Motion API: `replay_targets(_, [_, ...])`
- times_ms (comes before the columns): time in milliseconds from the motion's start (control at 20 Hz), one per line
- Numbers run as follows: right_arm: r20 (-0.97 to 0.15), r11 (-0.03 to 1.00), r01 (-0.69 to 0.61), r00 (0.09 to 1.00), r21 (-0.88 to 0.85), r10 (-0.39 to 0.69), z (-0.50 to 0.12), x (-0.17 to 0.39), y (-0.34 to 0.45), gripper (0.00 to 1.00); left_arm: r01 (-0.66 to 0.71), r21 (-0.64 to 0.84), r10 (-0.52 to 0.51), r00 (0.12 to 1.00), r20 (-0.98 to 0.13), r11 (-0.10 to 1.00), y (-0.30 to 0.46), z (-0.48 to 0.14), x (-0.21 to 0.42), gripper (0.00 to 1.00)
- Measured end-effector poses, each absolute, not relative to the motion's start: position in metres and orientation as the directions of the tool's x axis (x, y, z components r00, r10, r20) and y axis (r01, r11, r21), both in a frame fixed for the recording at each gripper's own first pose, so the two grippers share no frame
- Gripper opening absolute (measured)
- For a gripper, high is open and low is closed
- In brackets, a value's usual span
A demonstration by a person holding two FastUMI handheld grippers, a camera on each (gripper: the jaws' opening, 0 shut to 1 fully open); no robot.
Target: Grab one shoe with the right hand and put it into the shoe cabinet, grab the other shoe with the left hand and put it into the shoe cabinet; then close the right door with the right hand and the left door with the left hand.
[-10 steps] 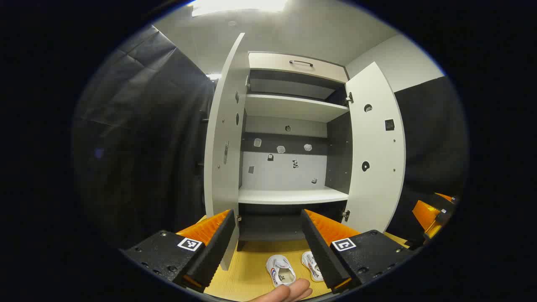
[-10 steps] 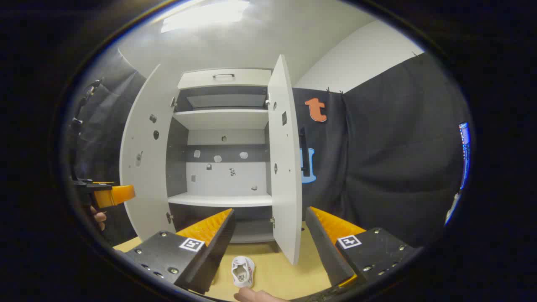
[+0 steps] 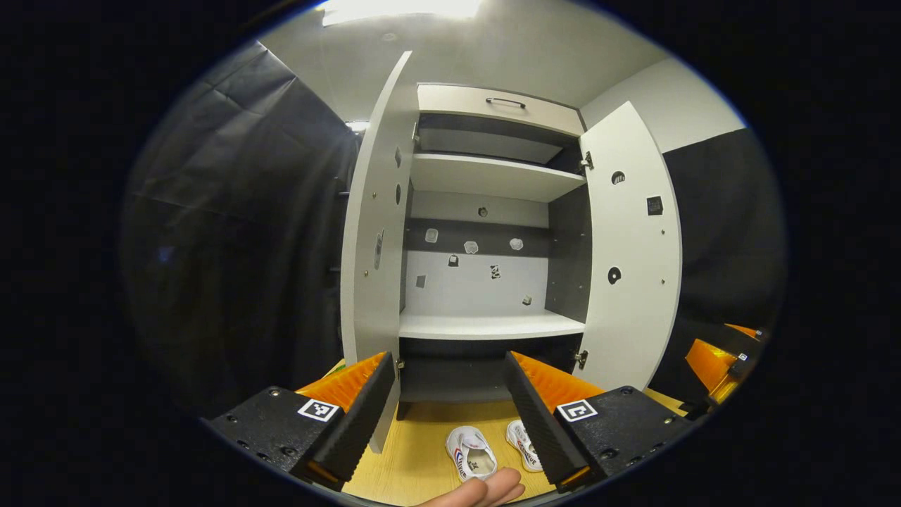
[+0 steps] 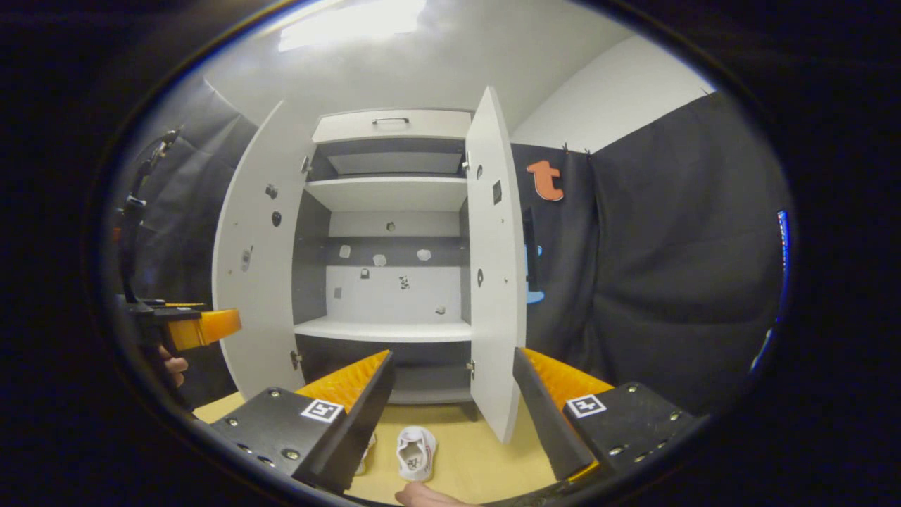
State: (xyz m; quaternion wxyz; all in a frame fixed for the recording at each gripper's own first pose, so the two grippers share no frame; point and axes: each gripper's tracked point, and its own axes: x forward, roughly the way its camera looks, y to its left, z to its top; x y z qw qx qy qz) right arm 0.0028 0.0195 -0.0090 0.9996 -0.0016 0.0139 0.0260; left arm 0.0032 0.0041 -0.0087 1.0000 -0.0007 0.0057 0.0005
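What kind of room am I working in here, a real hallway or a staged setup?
Most likely a staged recording booth, not a home hallway: black cloth hangs as the walls, and a white shoe cabinet stands with both doors open on a wooden floor, a pair of white shoes before it.

No text can be read; the shoes (image 3: 470, 454) carry red and blue marks, too small to make out.

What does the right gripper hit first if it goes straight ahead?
Likely the right door: its edge stands just ahead of the open right gripper. Depth is unclear; slightly left, it would enter the cabinet instead.
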Motion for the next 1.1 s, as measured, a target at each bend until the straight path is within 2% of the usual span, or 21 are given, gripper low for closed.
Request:
replay_targets(150, [-0.037, 0.998, -0.066, 0.997, 0.01, 0.066, -0.012, 0.005, 0.025, 0.99, 0.007, 0.011, -0.007, 1.0, -0.001, 1.0, 0.008, -0.011, 0.003, 0.97])
replay_targets(200, [-0.044, 0.998, -0.067, 0.997, 0.007, 0.067, -0.015, 0.007, 0.026, 0.99, -0.003, 0.026, 0.002, 1.0, 0.019, 1.0, 0.012, -0.008, 0.006, 0.94])
replay_targets(300, [-0.059, 0.998, -0.068, 0.996, 0.009, 0.068, -0.021, 0.01, 0.029, 0.99, -0.023, 0.029, 0.023, 0.999, 0.023, 0.999, 0.021, -0.011, 0.006, 0.96])
replay_targets(350, [-0.062, 0.998, -0.068, 0.996, 0.011, 0.068, -0.023, 0.013, 0.031, 0.96, -0.02, 0.015, 0.02, 1.0, 0.016, 1.0, 0.019, -0.014, 0.006, 0.96])
replay_targets(400, [-0.067, 0.998, -0.066, 0.996, 0.009, 0.066, -0.027, 0.017, 0.033, 1.0, -0.015, 0.002, 0.015, 1.0, 0.009, 1.0, 0.019, -0.018, 0.007, 0.96])
replay_targets(550, [-0.124, 0.997, -0.074, 0.99, -0.008, 0.072, -0.055, 0.03, 0.042, 0.99, 0.002, -0.012, -0.003, 1.0, -0.015, 1.0, 0.023, -0.032, 0.01, 0.96])
replay_targets(700, [-0.204, 0.994, -0.105, 0.974, -0.026, 0.097, -0.101, 0.043, 0.059, 0.99, 0.007, -0.023, -0.007, 1.0, -0.018, 1.0, 0.031, -0.042, 0.014, 0.97])
replay_targets(950, [-0.371, 0.984, -0.163, 0.92, -0.075, 0.125, -0.214, 0.06, 0.094, 1.0, 0.032, -0.06, -0.035, 0.998, -0.043, 0.998, 0.043, -0.061, 0.021, 0.97])
replay_targets(1100, [-0.454, 0.978, -0.195, 0.88, -0.071, 0.143, -0.272, 0.066, 0.115, 0.92, 0.042, -0.082, -0.046, 0.997, -0.055, 0.996, 0.049, -0.071, 0.024, 0.97])
